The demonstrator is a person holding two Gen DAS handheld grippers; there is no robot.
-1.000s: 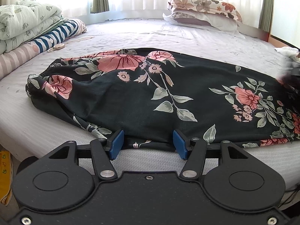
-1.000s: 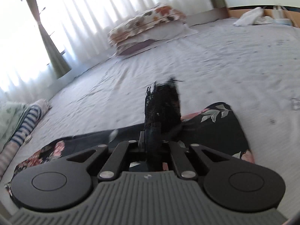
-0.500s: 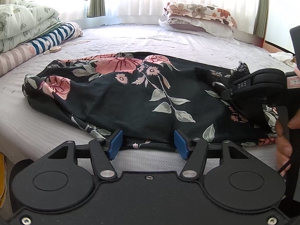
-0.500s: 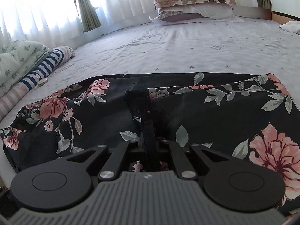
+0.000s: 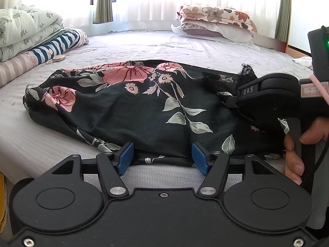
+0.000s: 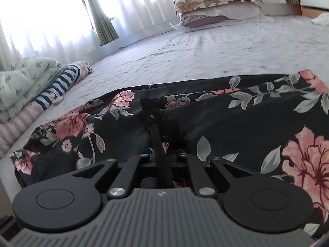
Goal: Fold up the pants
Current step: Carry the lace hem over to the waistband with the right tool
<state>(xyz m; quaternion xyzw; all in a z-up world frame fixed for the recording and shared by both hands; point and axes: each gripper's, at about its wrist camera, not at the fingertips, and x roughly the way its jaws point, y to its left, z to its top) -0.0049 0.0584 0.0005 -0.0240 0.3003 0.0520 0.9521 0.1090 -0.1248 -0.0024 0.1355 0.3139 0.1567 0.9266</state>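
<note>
Here the pants (image 5: 144,107), black with pink flowers, lay spread across the middle of the left wrist view on the bed (image 5: 156,45), their gathered waistband at centre left. The left hand-held gripper (image 5: 162,158) stood with its blue pads spread wide at the near edge of the cloth, at lower centre, holding nothing. The right hand-held gripper (image 6: 162,156) was pressed together on a lacy black hem, a bunch of cloth rising from between its tips at the centre of the right wrist view.

To do the fold well, I judged the pinched hem should be carried low and level toward the waistband, so the top layer lands flat. The left one would best pin or grip the near edge so the slippery cloth does not drag. Edges should meet before letting go.
</note>
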